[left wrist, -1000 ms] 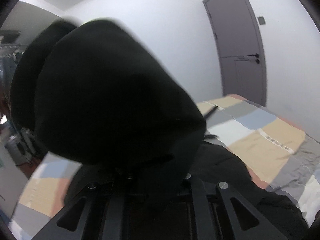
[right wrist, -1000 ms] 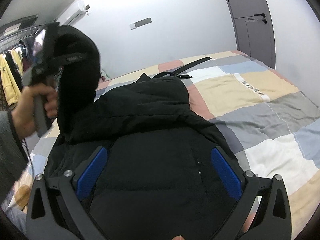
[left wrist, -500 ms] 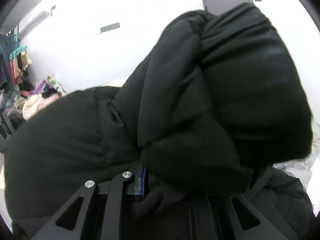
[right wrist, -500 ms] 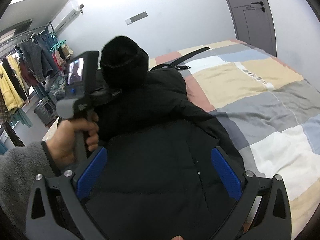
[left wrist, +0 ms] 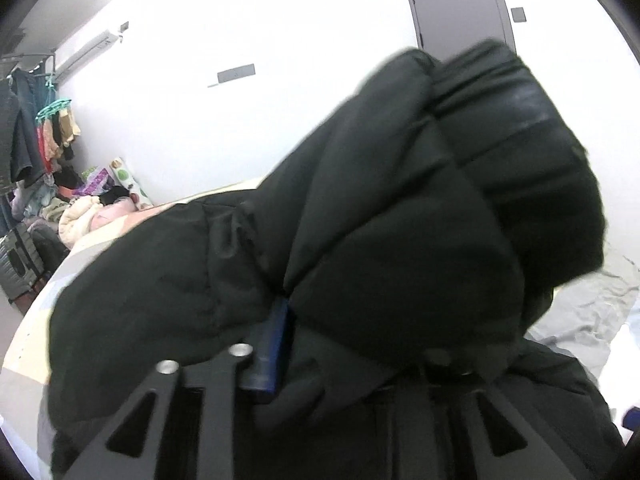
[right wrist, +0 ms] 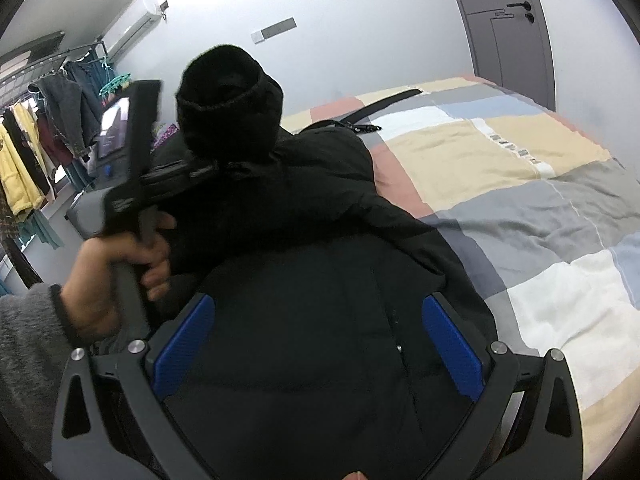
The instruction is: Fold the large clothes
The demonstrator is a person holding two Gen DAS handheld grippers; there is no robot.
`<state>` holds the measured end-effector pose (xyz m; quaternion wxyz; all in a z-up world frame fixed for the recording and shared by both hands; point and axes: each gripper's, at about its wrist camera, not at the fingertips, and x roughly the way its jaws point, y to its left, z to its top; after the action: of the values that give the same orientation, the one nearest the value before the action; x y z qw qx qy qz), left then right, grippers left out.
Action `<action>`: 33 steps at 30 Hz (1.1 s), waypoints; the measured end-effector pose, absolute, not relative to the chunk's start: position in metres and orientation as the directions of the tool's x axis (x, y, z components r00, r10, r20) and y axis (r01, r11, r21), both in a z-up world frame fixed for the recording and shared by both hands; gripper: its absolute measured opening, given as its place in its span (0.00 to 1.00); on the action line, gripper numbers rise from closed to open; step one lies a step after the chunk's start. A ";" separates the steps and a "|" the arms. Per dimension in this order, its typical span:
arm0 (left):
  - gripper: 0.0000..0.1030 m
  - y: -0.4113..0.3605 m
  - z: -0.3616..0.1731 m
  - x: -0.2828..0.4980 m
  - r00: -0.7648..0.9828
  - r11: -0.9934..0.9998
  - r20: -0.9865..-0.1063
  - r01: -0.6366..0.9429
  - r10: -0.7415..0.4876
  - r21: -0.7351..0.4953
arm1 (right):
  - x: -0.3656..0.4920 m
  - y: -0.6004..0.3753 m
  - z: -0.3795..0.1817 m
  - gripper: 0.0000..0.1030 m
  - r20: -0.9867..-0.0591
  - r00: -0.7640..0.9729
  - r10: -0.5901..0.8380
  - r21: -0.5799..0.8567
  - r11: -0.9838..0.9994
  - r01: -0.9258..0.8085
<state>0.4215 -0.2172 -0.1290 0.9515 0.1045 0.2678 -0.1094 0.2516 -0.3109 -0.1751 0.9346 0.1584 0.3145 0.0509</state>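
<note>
Black jacket [right wrist: 312,280] on patchwork bedspread [right wrist: 520,184]; grey door [right wrist: 508,20].

Support surface: bed [right wrist: 520,184] with a patchwork cover in beige, grey, pale blue, white and pink blocks; cover lightly wrinkled on the grey patch at right. Black padded jacket [right wrist: 320,264] lies directly on the cover, occupying the left half. Black strap [right wrist: 384,106] lies on the cover beyond the jacket, near the far edge.
</note>
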 end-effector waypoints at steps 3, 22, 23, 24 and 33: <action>0.74 -0.209 -0.118 0.393 0.838 0.950 -0.522 0.272 -0.155 0.155 | 0.249 -0.309 -0.172 1.00 -0.563 0.804 0.193 0.322 0.947 -0.001; 0.92 0.031 -0.135 0.333 0.783 0.864 -0.502 0.088 -0.367 -0.495 | 0.241 -0.281 -0.136 1.00 -0.494 0.808 0.321 0.384 0.914 -0.128; 0.92 0.043 -0.139 0.336 0.781 0.843 -0.494 0.077 -0.383 -0.532 | 0.251 -0.284 -0.131 1.00 -0.487 0.812 0.323 0.396 0.910 -0.124; 0.92 0.055 -0.145 0.340 0.776 0.811 -0.482 0.063 -0.406 -0.581 | 0.259 -0.285 -0.127 1.00 -0.480 0.818 0.317 0.397 0.910 -0.120; 0.92 0.104 -0.204 0.379 0.734 0.582 -0.414 -0.031 -0.538 -0.813 | 0.377 -0.323 -0.138 1.00 -0.489 0.838 0.241 0.475 0.879 0.025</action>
<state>0.3785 0.1041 -0.2044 0.8256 -0.4308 0.3306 -0.1535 0.3766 -0.3233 -0.1383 0.9285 0.2386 0.2784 0.0581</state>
